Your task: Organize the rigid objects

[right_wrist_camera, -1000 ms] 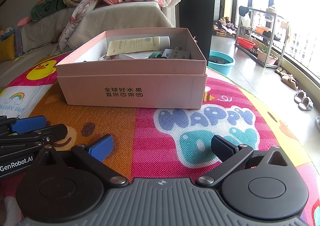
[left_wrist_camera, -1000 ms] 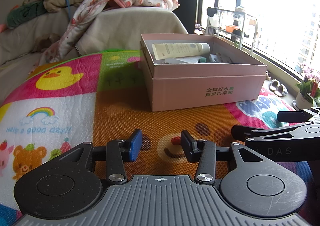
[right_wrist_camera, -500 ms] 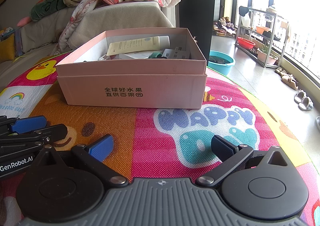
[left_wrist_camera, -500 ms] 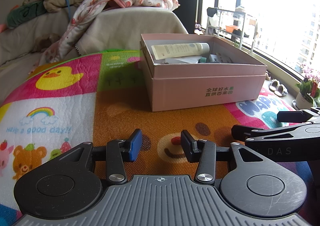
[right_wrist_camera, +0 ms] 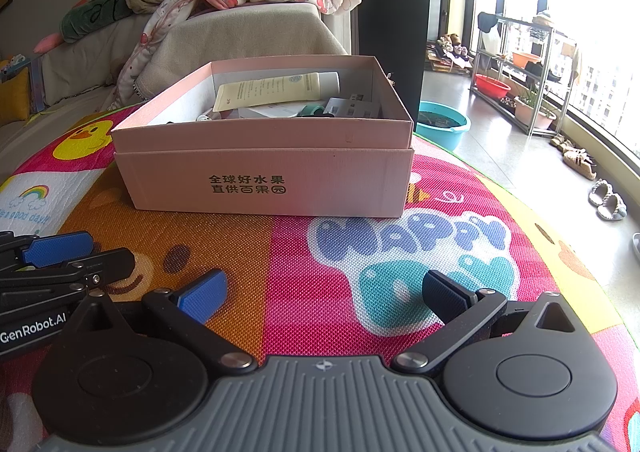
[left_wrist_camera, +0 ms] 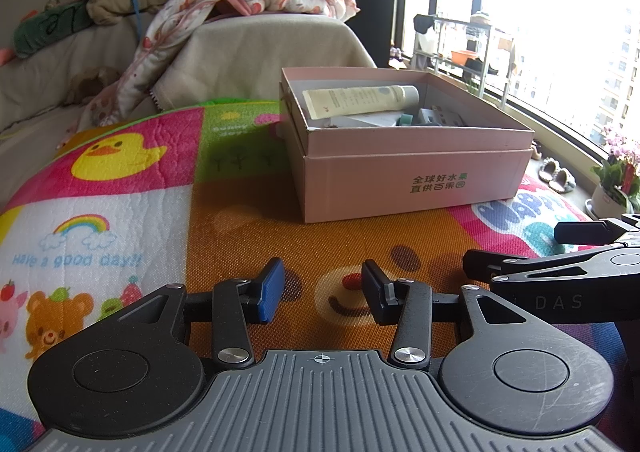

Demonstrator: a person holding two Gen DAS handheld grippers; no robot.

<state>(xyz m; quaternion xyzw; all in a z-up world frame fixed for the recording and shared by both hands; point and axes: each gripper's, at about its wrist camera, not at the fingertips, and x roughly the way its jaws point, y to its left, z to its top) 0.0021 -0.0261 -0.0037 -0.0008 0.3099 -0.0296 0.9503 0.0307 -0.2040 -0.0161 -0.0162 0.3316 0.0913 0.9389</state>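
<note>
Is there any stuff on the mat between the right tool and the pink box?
No, just bare play mat between the right tool and the pink box. The right wrist view shows it.

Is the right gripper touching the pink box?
Apart. In the right wrist view, the right gripper sits with open, empty jaws, and a stretch of play mat separates it from the pink box.

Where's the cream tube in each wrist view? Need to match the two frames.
Left wrist: the cream tube lies inside the pink box, upper right of centre, cap pointing right.
Right wrist: the cream tube is upper centre, in the same box, cap again pointing right.
Shared landmark: the green printed characters on the box's front wall.
</note>
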